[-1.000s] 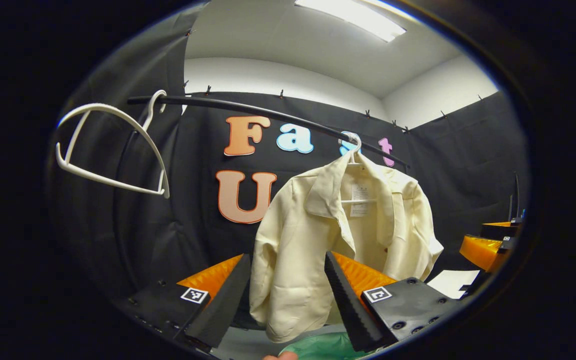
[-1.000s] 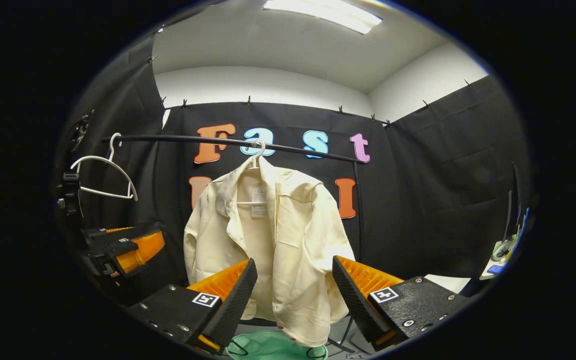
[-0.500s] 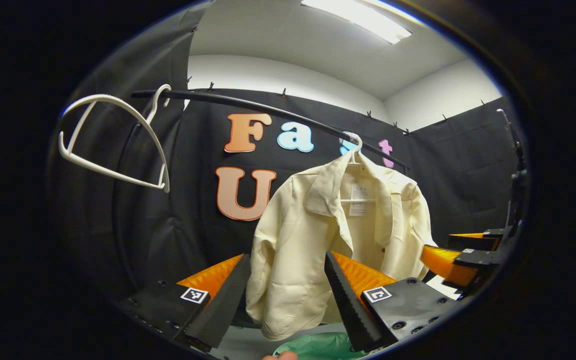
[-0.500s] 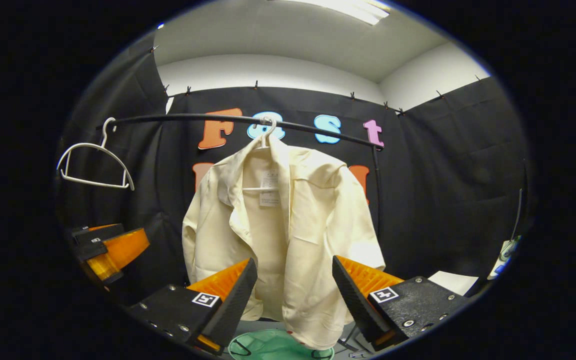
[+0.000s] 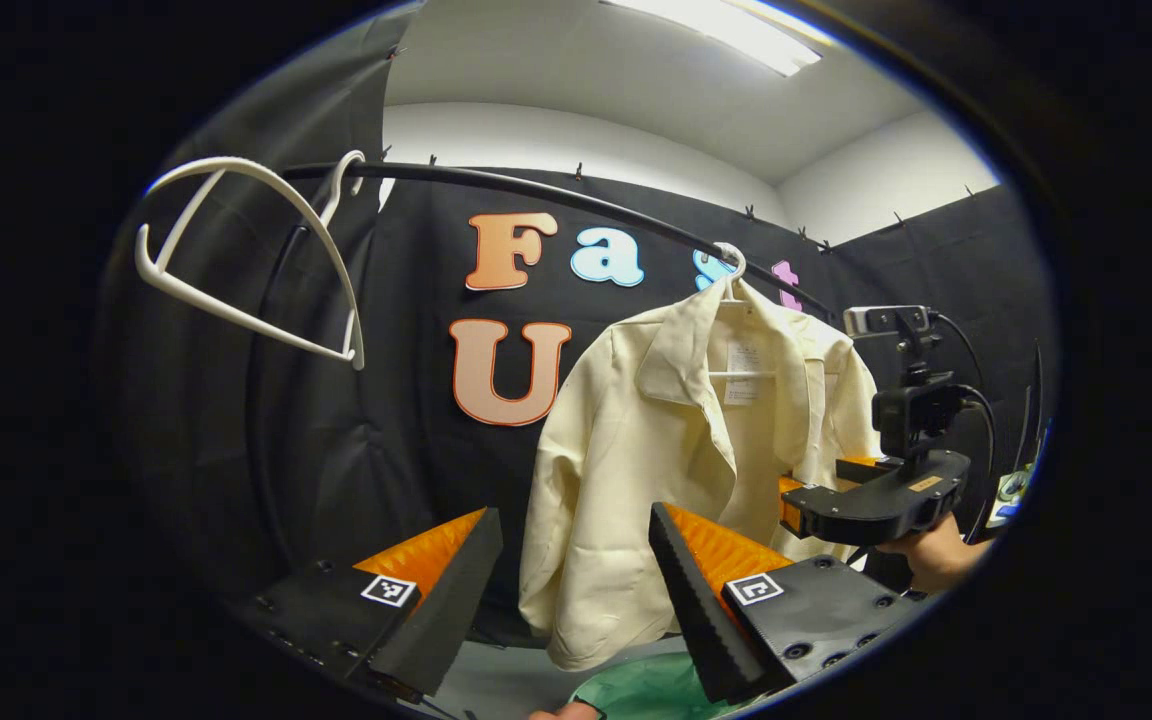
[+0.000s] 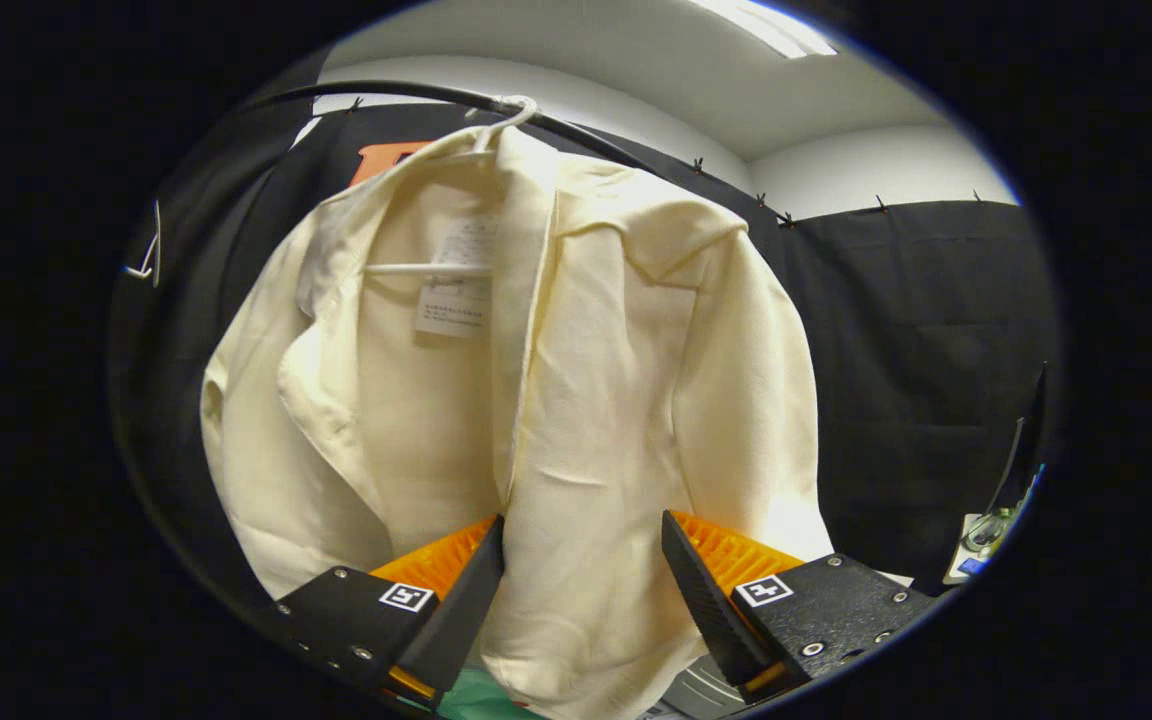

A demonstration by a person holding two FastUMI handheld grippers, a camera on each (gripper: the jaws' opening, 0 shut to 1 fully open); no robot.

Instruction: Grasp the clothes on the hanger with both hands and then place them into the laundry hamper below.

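The cream shirt (image 6: 576, 400) hangs on its white hanger (image 6: 496, 115) from the black rail (image 5: 556, 195), long axis vertical, open front facing me. Nothing is grasped. My right gripper (image 6: 581, 585) is spread wide, close at the shirt's lower front; my left gripper (image 5: 576, 575) is open, farther back. The green hamper (image 5: 636, 690) waits below.

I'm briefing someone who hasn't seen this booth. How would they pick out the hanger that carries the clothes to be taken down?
Find the black rail running across the top of the booth. Two white hangers hook over it: the bare hanger at the rail's left end in the left gripper view, and the loaded hanger farther along. The loaded one alone wears a cream collared shirt, open at the front, above the green laundry hamper.
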